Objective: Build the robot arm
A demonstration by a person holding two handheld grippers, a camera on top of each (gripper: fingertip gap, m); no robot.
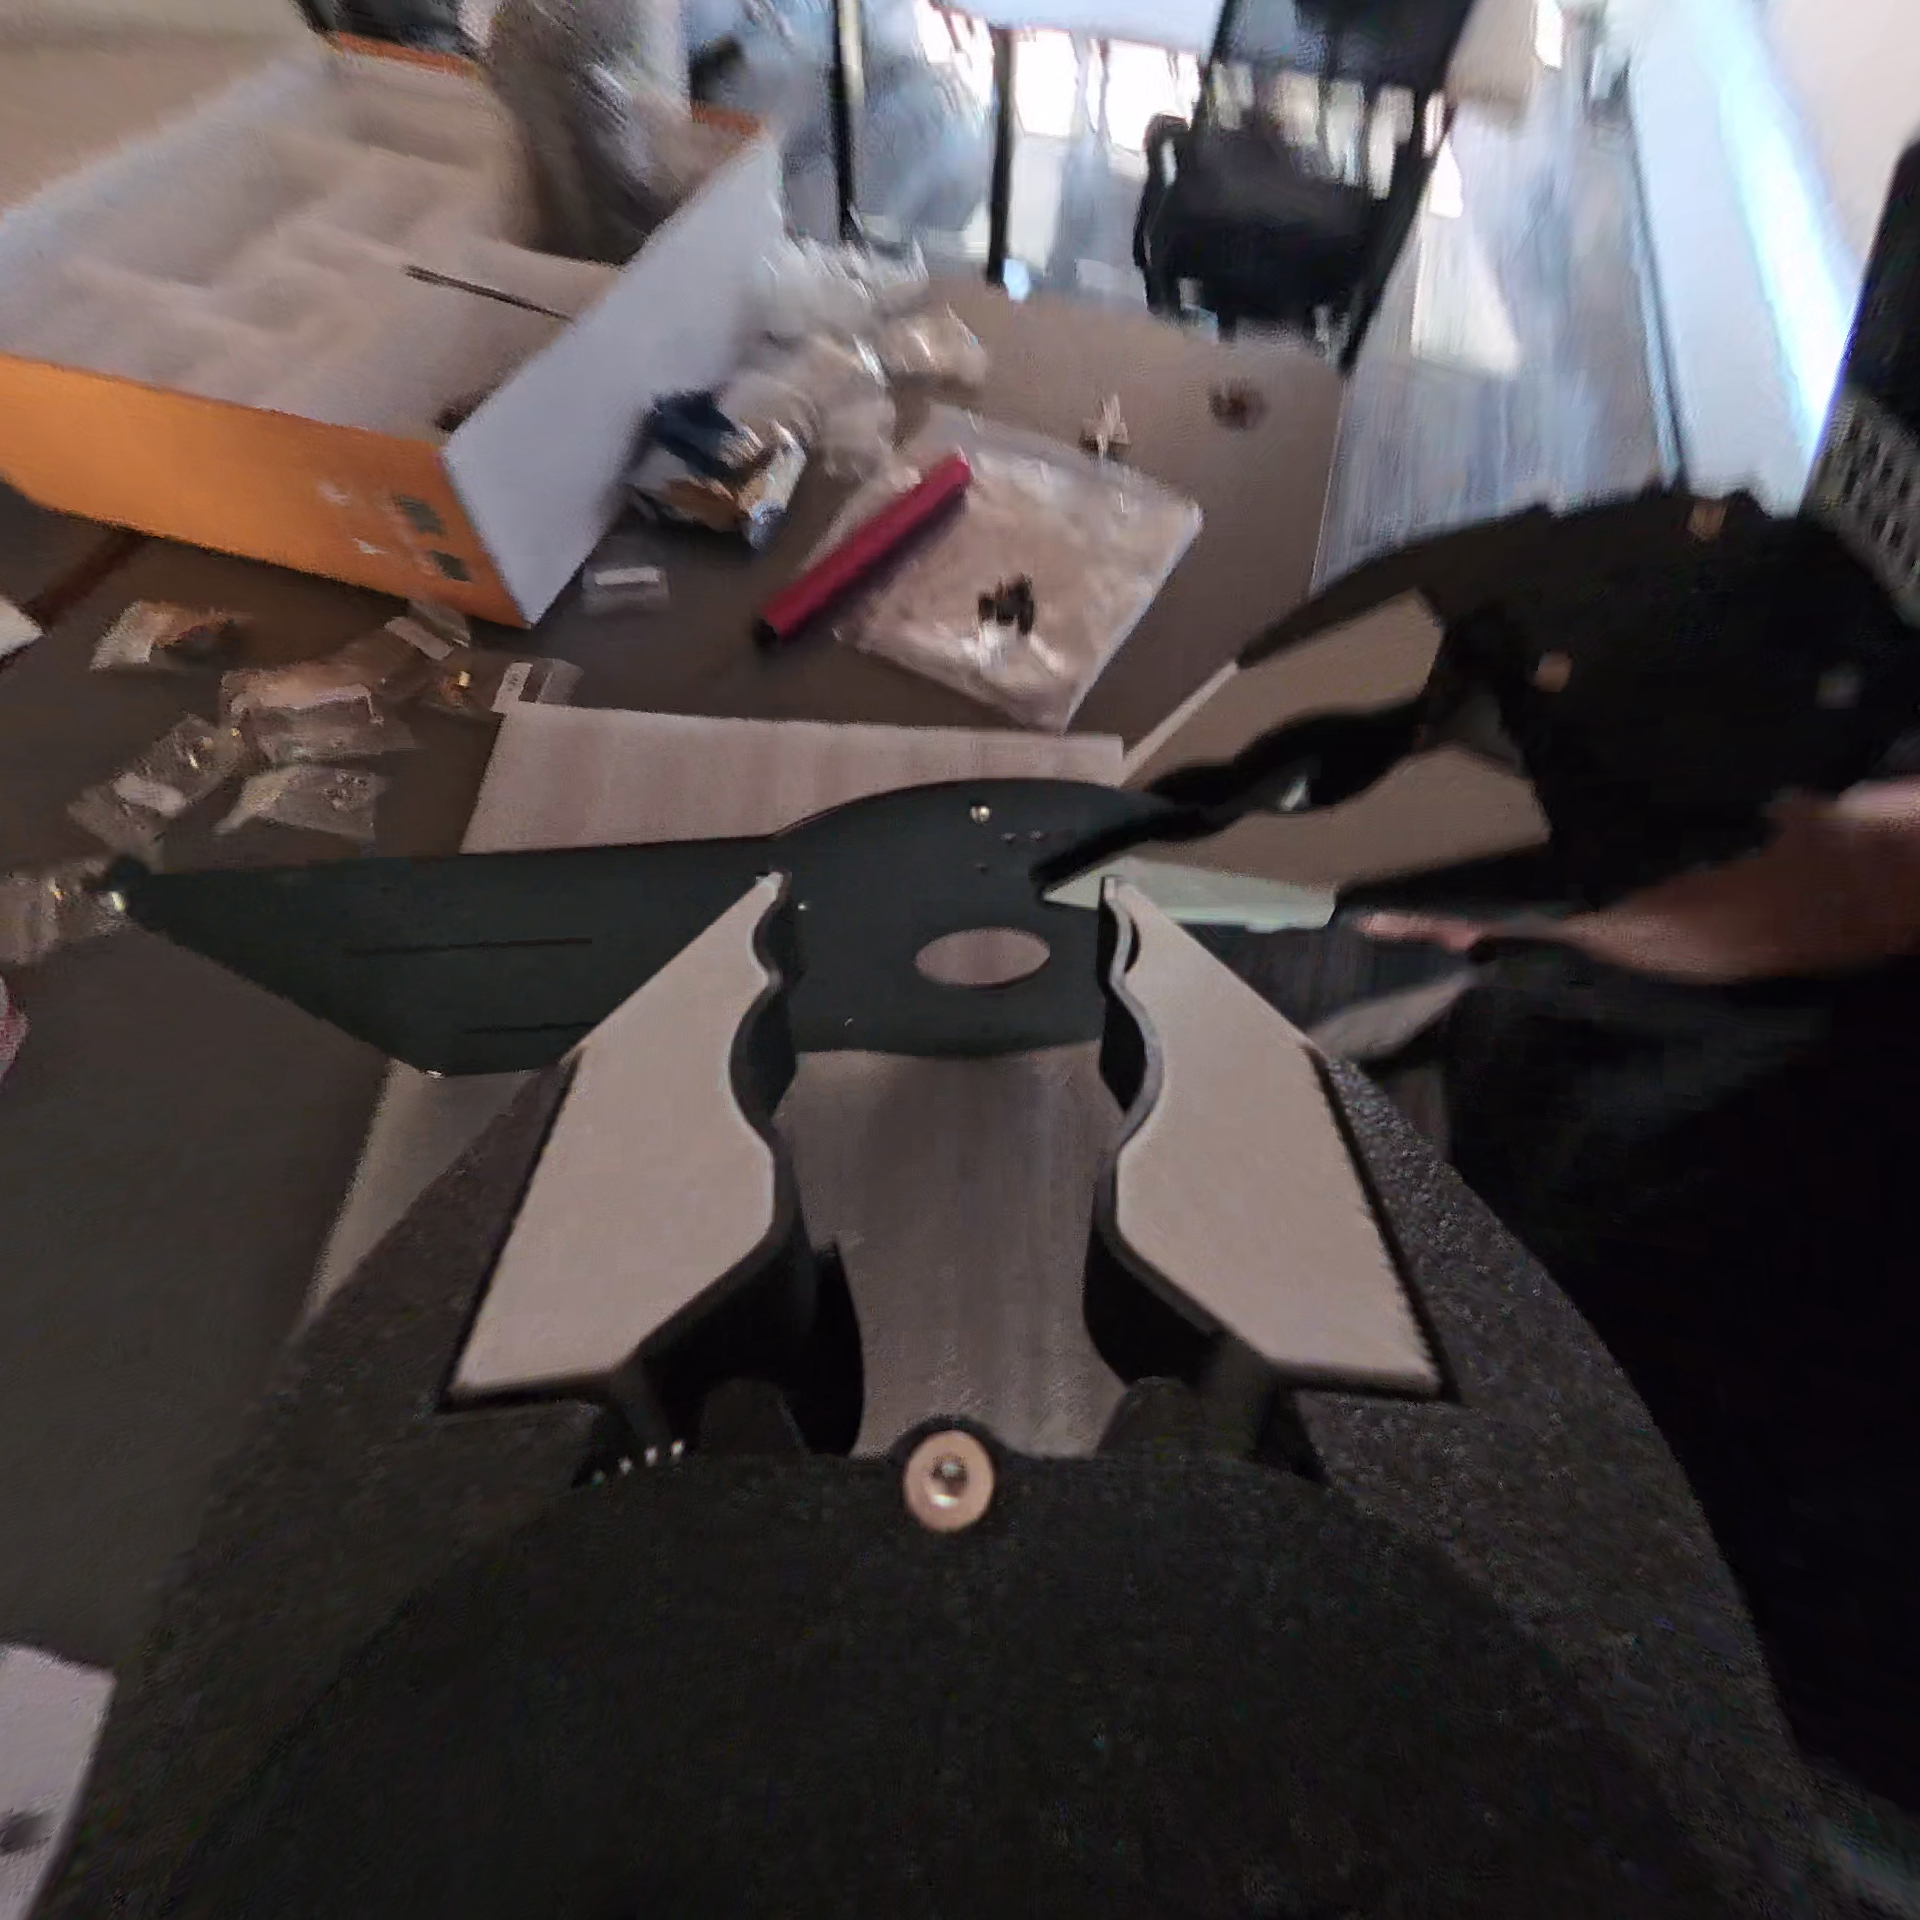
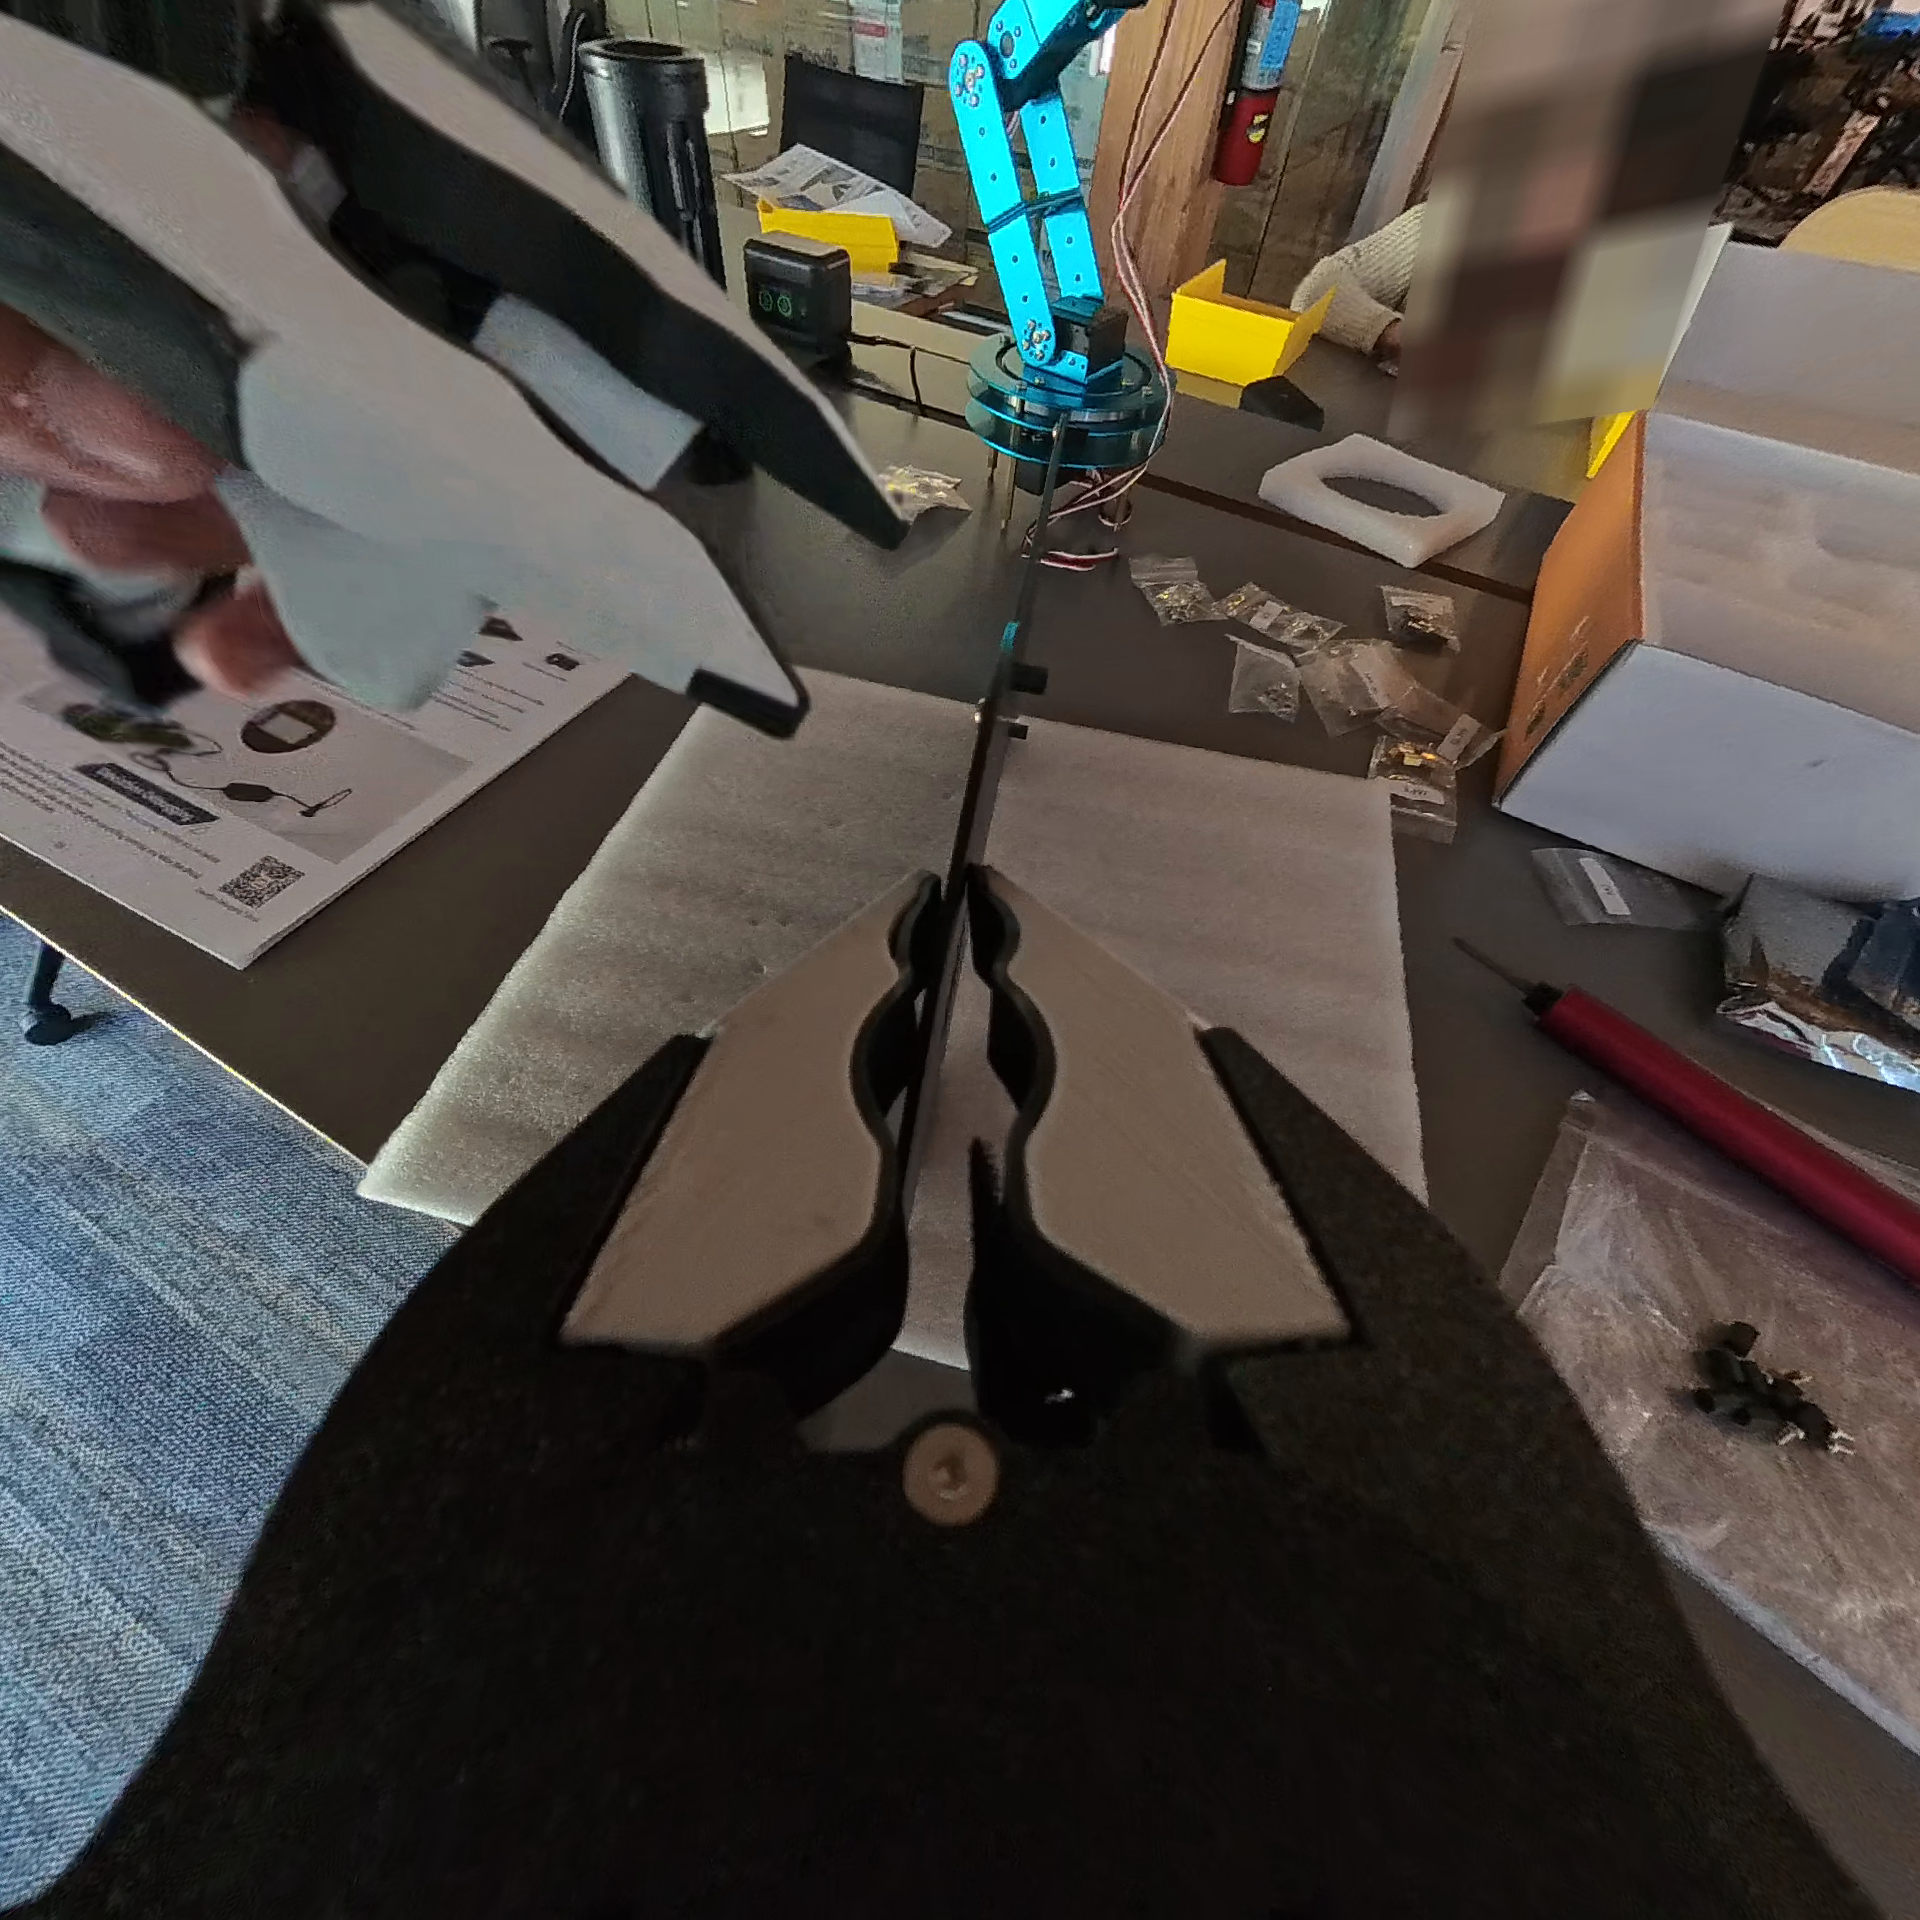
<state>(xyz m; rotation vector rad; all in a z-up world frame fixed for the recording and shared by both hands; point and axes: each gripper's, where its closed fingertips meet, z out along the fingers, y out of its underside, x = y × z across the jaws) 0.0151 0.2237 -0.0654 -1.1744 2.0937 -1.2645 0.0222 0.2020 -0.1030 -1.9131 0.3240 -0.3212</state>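
A thin flat black plate [image 1: 520,956] with an oval hole is held on edge above a white foam sheet [image 1: 727,769]. My right gripper [image 2: 951,881] is shut on it, and the plate shows edge-on [image 2: 1000,696] running away from the fingertips. In the left wrist view the right gripper [image 1: 1184,821] grips the plate's right end. My left gripper [image 1: 940,894] is open and empty, facing the plate's broad side. In the right wrist view the left gripper [image 2: 831,623] hovers to the left of the plate, apart from it.
On the dark table lie a red tube [image 2: 1714,1122], small bags of screws [image 2: 1330,665], a plastic bag with black parts [image 2: 1745,1382], an orange and white box [image 2: 1714,748], a printed sheet [image 2: 239,790] and a blue robot arm [image 2: 1039,239]. The table edge and carpet [image 2: 156,1299] are at the left.
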